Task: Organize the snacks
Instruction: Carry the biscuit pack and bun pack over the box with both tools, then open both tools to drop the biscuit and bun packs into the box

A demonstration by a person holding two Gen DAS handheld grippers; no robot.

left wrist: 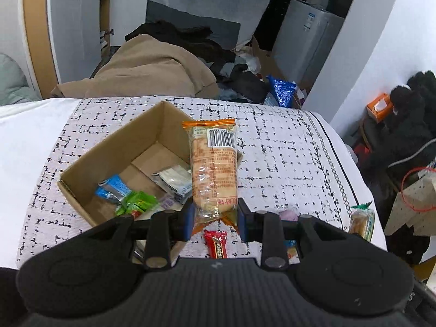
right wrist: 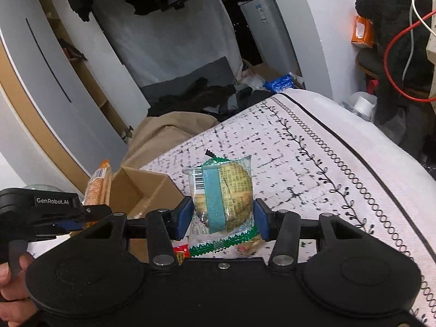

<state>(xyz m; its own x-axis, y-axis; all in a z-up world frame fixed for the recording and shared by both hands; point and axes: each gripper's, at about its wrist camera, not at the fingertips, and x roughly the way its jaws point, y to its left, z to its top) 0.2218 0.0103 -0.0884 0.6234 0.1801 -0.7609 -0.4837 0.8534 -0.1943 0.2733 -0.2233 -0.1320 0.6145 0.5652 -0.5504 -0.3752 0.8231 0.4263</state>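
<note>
Left gripper (left wrist: 215,215): I clamp the long orange-wrapped biscuit pack (left wrist: 214,167), poised over the open cardboard box (left wrist: 114,158).
Right gripper (right wrist: 222,218): I pinch the green-edged clear cake packet (right wrist: 222,196), next to box.

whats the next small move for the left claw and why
Probably ease the left claw forward-left and release: it grips the orange-wrapped cracker pack upright right beside the open cardboard box, where other snacks already lie.

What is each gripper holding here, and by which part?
Left gripper pinches the orange cracker pack near its bottom end. Right gripper clamps the green-edged pastry packet across its lower sides.
</note>
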